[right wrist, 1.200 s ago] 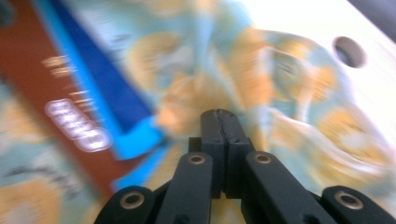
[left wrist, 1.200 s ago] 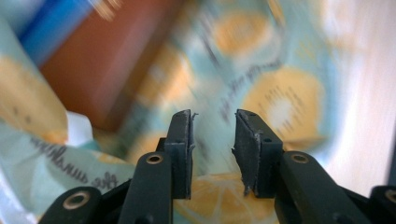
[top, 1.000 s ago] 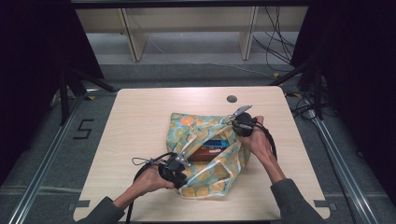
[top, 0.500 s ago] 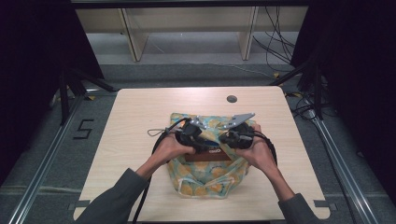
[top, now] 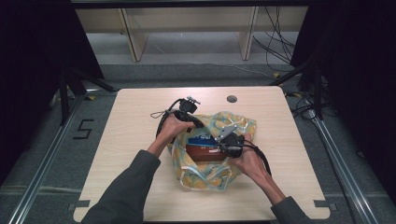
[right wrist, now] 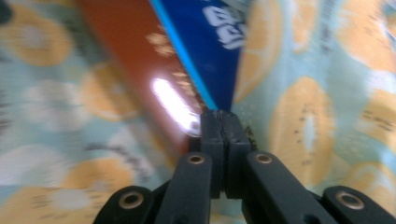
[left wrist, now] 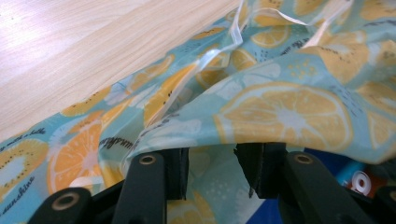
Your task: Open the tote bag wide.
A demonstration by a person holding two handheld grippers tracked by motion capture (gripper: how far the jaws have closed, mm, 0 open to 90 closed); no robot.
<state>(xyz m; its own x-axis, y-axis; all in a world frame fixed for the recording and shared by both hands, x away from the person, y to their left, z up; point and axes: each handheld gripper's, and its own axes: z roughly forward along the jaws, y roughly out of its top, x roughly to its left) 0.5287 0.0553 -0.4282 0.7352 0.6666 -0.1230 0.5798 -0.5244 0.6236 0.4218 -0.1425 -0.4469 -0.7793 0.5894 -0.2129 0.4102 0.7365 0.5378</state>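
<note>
A plastic bag (top: 205, 175) printed with orange slices lies on the wooden table (top: 130, 140), and a brown and blue box (top: 205, 151) sits in its mouth. My left gripper (top: 200, 125) is at the bag's far left edge. In the left gripper view its jaws (left wrist: 211, 168) stand apart after just closing a little; the bag's film (left wrist: 280, 112) drapes over the tips, unpinched. My right gripper (top: 218, 147) is over the bag's middle. Its jaws (right wrist: 219, 122) are shut, tips against the box edge (right wrist: 140, 60), and nothing shows between the pads.
A small dark round spot (top: 231, 99) marks the table's far side. Bare wood lies left and right of the bag. Beyond the table stand wooden shelf legs (top: 133, 37), and cables (top: 280, 51) run across the floor at the right.
My left hand has swung from the bag's near left corner up to its far left edge. My right hand has shifted left and nearer, toward the box. The bag has bunched up.
</note>
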